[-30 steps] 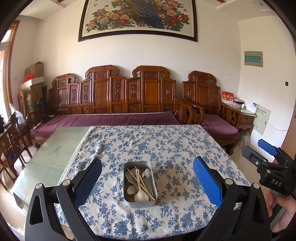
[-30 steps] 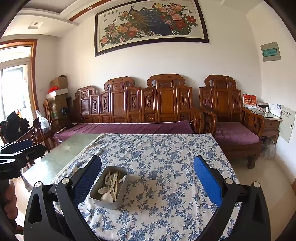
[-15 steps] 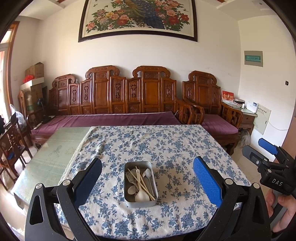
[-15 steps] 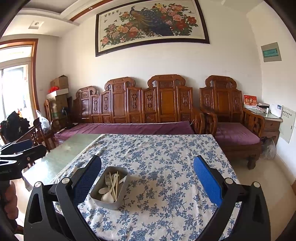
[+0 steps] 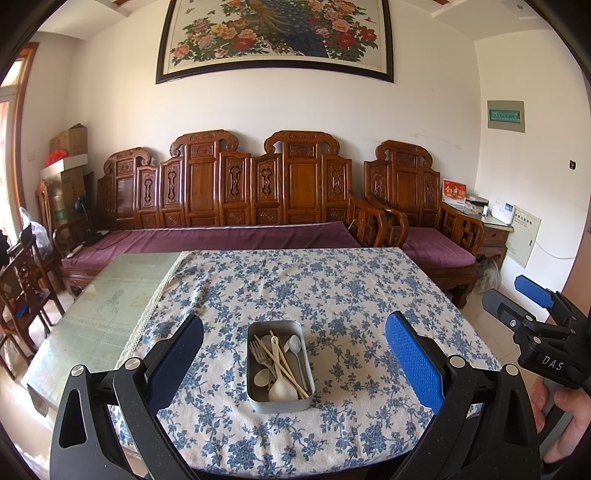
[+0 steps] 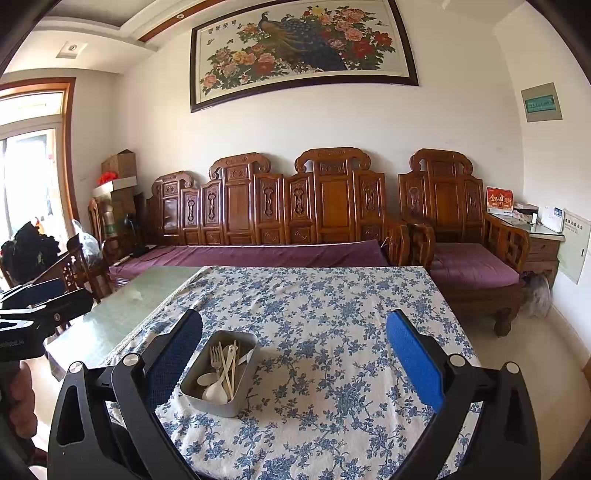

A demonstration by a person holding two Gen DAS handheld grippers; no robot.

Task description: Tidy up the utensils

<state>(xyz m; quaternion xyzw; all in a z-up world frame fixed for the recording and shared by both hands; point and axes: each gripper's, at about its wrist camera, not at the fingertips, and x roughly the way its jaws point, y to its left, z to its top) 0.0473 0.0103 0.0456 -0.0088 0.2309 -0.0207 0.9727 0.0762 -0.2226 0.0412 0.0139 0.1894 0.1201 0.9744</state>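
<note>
Hovering over the near edge of the tabletop [image 5: 332,280], both tongs empty and spread wide. Left tongs [image 5: 295,354] frame the metal tin [image 5: 280,400] dead centre in the lower middle of the left wrist view; blue pads well apart on either side of it, nothing touching. Right tongs [image 6: 295,354] sit further right: the tin [image 6: 207,400] shows in the lower left of the right wrist view, just beside the left pad, not between the fingers.

Tin rests on the blue floral tablecloth [image 5: 351,295], near the front edge. Inside it, jumbled: a fork [image 5: 258,352], wooden chopsticks [image 5: 286,363], a metal spoon [image 5: 295,345] and white plastic spoons [image 5: 282,389]. All utensils are in the tin; none lie on the cloth.

Bare glass section of the tabletop [image 5: 110,295] at the left of the frame. A hand [image 5: 565,410] grips the right tongs' handle at the lower right edge of the left wrist view. Carved wooden sofa [image 5: 258,184] with purple cushions behind the tabletop, framed peacock painting [image 5: 273,33] above.
</note>
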